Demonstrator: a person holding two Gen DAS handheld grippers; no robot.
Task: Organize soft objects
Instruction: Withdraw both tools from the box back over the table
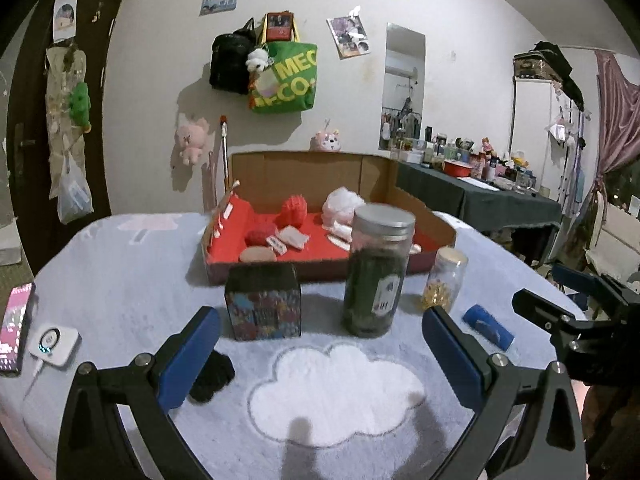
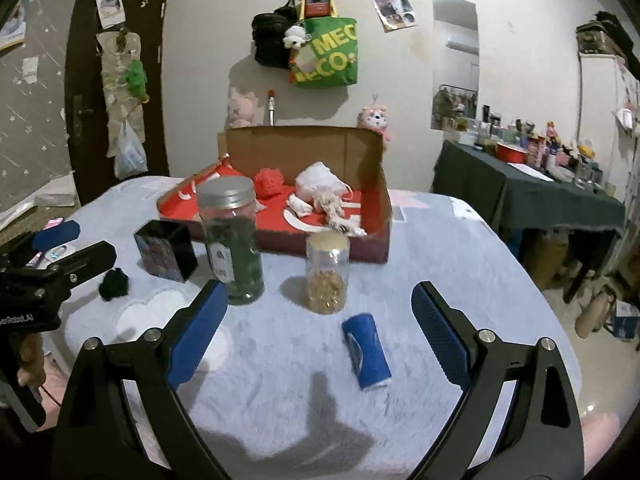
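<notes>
A cardboard box with a red lining [image 1: 236, 240] [image 2: 380, 224] stands at the far side of the blue blanket. It holds several soft things, among them a red mesh ball [image 1: 294, 210] [image 2: 269, 181] and a white puff [image 1: 343, 200] [image 2: 320, 180]. A black soft lump [image 1: 211, 376] [image 2: 114, 284] lies by my left gripper's left finger. A blue roll [image 1: 488, 326] [image 2: 366, 350] lies between my right gripper's fingers, on the blanket. My left gripper [image 1: 320, 344] is open and empty. My right gripper [image 2: 320, 316] is open and empty.
A tall jar of dark leaves [image 1: 376, 268] [image 2: 232, 240], a small jar of yellow beads [image 1: 444, 280] [image 2: 327, 272] and a dark square tin [image 1: 262, 300] [image 2: 166, 254] stand in front of the box. A phone [image 1: 14, 326] and a white charger [image 1: 52, 342] lie left.
</notes>
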